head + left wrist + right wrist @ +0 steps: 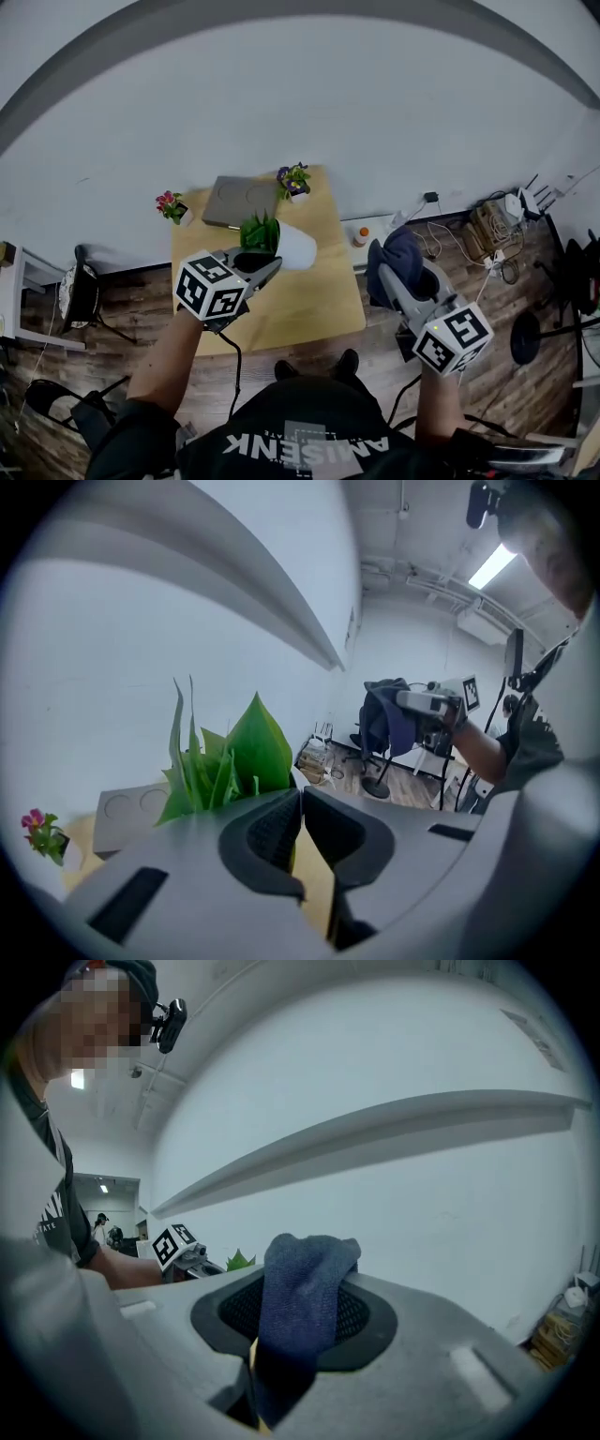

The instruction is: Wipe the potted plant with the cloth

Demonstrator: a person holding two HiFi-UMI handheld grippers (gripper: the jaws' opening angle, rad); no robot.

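Note:
The potted plant, green leaves (260, 232) in a white pot (295, 246), hangs tilted above the wooden table (319, 309). My left gripper (277, 262) is shut at the pot's rim and carries it. In the left gripper view the jaws (302, 803) meet and the leaves (230, 757) rise just past them; the pot is hidden there. To the right of the table, off its edge, my right gripper (394, 281) is shut on a dark blue cloth (396, 258). In the right gripper view the cloth (305, 1288) bulges up between the pads and hangs down.
On the table's far side stand a purple-flowered pot (294, 180), a pink-flowered pot (172, 206) and a grey box (234, 200). A small orange-topped bottle (360, 235) sits past the table's right edge. Cables and boxes (487, 234) clutter the floor at right.

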